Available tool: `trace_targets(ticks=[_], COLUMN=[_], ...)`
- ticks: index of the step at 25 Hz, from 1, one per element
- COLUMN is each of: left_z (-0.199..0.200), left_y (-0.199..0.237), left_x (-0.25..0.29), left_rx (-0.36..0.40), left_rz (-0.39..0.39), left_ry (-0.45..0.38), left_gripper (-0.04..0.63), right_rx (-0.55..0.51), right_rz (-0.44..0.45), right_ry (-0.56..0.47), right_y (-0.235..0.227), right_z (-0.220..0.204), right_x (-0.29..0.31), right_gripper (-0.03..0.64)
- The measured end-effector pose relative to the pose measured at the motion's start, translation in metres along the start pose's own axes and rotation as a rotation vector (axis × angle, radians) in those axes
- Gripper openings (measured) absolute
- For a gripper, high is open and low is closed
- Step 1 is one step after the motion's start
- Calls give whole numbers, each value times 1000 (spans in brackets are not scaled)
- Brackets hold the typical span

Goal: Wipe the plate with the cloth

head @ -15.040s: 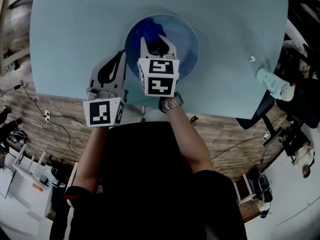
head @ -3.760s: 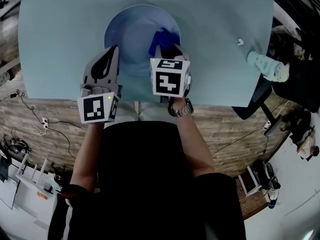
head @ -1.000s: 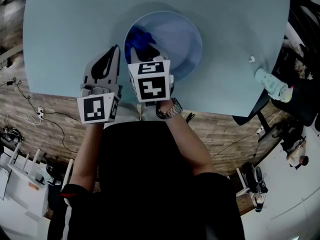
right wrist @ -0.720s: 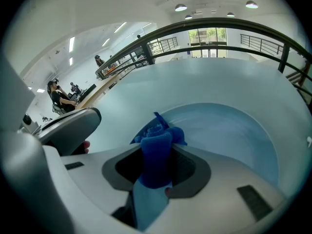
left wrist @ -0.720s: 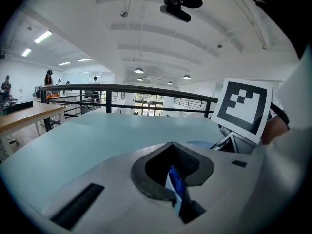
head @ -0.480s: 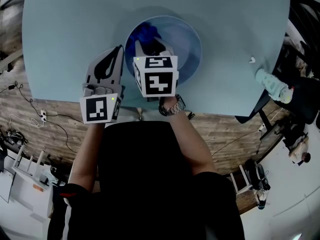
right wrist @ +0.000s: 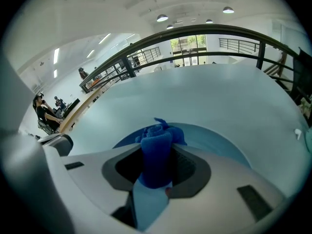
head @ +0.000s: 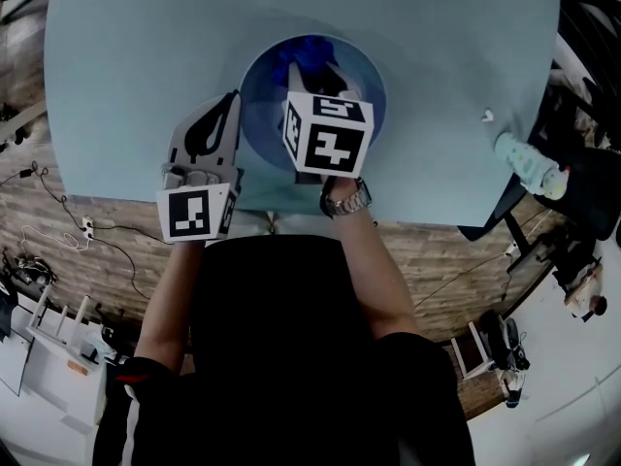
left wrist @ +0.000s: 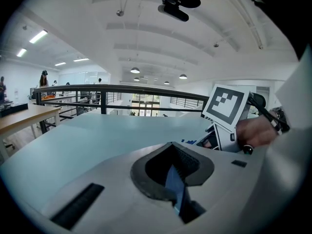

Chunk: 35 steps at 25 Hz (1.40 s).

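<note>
Wiping at plate's (head: 260,115) far rim with cloth (head: 306,51) clamped in right gripper (right wrist: 157,162); press flat, sweep overlapping arcs toward centre, left gripper (left wrist: 175,179) pinching left rim, seemingly, for steadiness.

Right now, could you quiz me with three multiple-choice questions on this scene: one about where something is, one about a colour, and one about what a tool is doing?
1. Where is the cloth?
A) on the floor
B) over the plate
C) in the person's pocket

2. What colour is the cloth?
A) red
B) yellow
C) blue

3. What is the right tool doing?
A) gaping open, empty
B) clamped on the cloth
C) gripping a bottle

Answers:
1 B: the head view shows it above the plate's far side.
2 C: it is deep blue in both the head view and the right gripper view.
3 B: the right gripper view shows the jaws pressed on the cloth.
</note>
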<state>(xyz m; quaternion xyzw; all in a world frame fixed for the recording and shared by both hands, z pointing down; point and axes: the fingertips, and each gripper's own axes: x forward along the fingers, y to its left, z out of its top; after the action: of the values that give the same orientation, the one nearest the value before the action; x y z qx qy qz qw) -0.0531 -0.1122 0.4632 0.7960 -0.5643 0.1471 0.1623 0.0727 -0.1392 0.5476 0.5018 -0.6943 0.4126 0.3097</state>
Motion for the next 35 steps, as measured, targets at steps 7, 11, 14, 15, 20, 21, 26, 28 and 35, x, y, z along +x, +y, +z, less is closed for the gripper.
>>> trace_targets(ticks=[7,11,14,15,20,21,26,28,35], left_z=[8,15,21,22,29,33,49,55,86], left_y=[-8,-15,-22,-24,-34,-35,-39,-42,-57], left_x=[-4,-9,-17,-20,-42,-46,-64,-76,-106], left_rx=[9,17,24,25,31,33,45,48,56], left_rz=[-3,-5,-5,-4,10,15,37,42,39], left_ry=[-25,-44,-60,-65,-76,-83,-120,-126,-185], left_gripper=[2,2,1,2,2,0,0,2,1], right_rx=[55,45,18,8,-35,-46,-99,-113,-165], right_rz=[-62,-53,-23,-15,24,31,65,82,108], right_ry=[-49,-69,-91,-101,-143,-156,-241,-272,-421], right_y=[-31,-33,-27,-24,-8,-4,14,22,36], right_z=[3,0,-4,-6,-18,-18,-15,-14,-2], right_x=[-20,-39,-56,-62,-97,-103,-135,-149,-202], right_gripper=[120,120,120,120,120,120,120,120,120])
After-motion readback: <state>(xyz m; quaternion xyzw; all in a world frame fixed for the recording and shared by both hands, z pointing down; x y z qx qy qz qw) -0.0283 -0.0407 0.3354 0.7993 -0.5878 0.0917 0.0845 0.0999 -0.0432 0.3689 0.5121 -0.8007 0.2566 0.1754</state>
